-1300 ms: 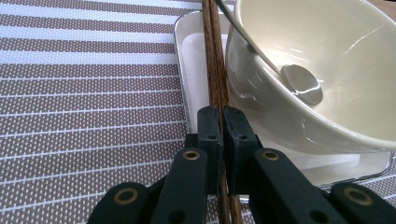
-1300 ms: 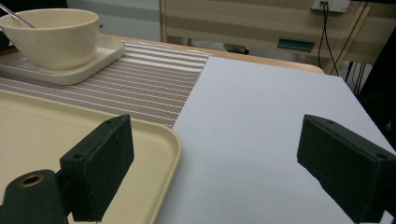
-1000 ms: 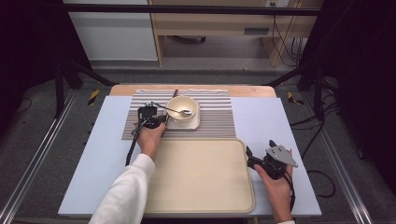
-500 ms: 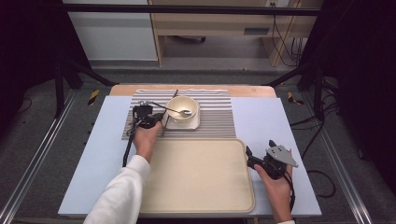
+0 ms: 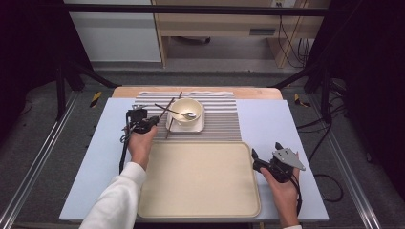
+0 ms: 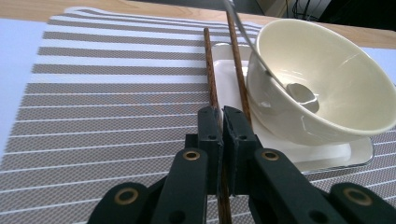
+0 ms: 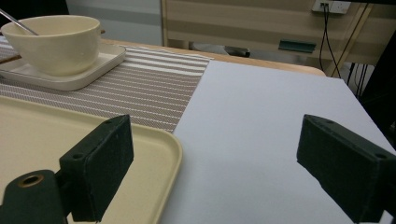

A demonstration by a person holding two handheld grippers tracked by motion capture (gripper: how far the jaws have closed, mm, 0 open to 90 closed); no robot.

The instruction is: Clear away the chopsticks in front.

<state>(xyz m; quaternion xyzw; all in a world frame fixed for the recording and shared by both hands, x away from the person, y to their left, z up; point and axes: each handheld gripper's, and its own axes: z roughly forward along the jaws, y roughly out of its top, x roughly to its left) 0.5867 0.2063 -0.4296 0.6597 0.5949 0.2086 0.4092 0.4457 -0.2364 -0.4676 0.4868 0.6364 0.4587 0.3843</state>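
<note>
- Left gripper [image 5: 152,121] is drifting left along the striped mat [image 5: 219,121] since a second ago, now sitting farther from the bowl [image 5: 187,109]; right gripper [image 5: 254,156] is staying put at the tray's [image 5: 200,186] right edge.
- Chopsticks [image 6: 211,70] — two, dark wood. One is running straight through the left jaws, which are clenching it near its lower end; the other [image 6: 237,60] is lying just beside the jaws, on their bowl side, leaning on the plate [image 6: 327,154] rim.
- In the high view the chopsticks [image 5: 167,112] are slanting up, just left of the bowl.
- Right jaws are standing released and wide, nothing between them, the tray corner just beside them.
- Count — one bowl, one spoon [image 5: 177,112] resting in it, one square plate under it, one tray, one mat, two grippers.
</note>
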